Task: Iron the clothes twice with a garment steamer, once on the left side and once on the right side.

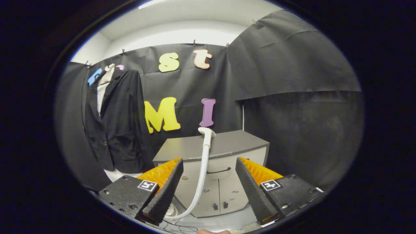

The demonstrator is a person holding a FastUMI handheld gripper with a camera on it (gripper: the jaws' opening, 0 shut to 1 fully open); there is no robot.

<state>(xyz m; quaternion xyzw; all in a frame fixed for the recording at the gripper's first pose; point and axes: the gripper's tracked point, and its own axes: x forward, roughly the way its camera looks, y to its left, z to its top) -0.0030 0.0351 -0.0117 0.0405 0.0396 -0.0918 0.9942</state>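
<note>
- The jacket (115, 126) hangs on a hanger against the booth wall, well off to the left of the fingers and beyond them. It hangs upright, its front facing out and a light shirt showing at the collar and below the hem.
- The cabinet (227, 146) stands straight ahead, beyond the fingers, just right of the jacket. Its flat top is bare apart from the steamer head at its front edge.
- The steamer (207, 134) stands upright before the cabinet front, its head at the height of the cabinet top. Its hose (202, 175) runs down from the head and curves off toward the left finger near the floor. The long axis is close to vertical, leaning a little.
- The gripper (209, 187) is spread wide and holds nothing. The hose passes through the gap, nearer the left finger than the right, and appears to lie farther away than the fingertips, touching neither.
- Judgement: no pass on the jacket is begun, since the steamer is not yet in hand. The next move calls for going forward and up to the upright handle below the head, fingers either side of it, then swinging left to the jacket.
</note>
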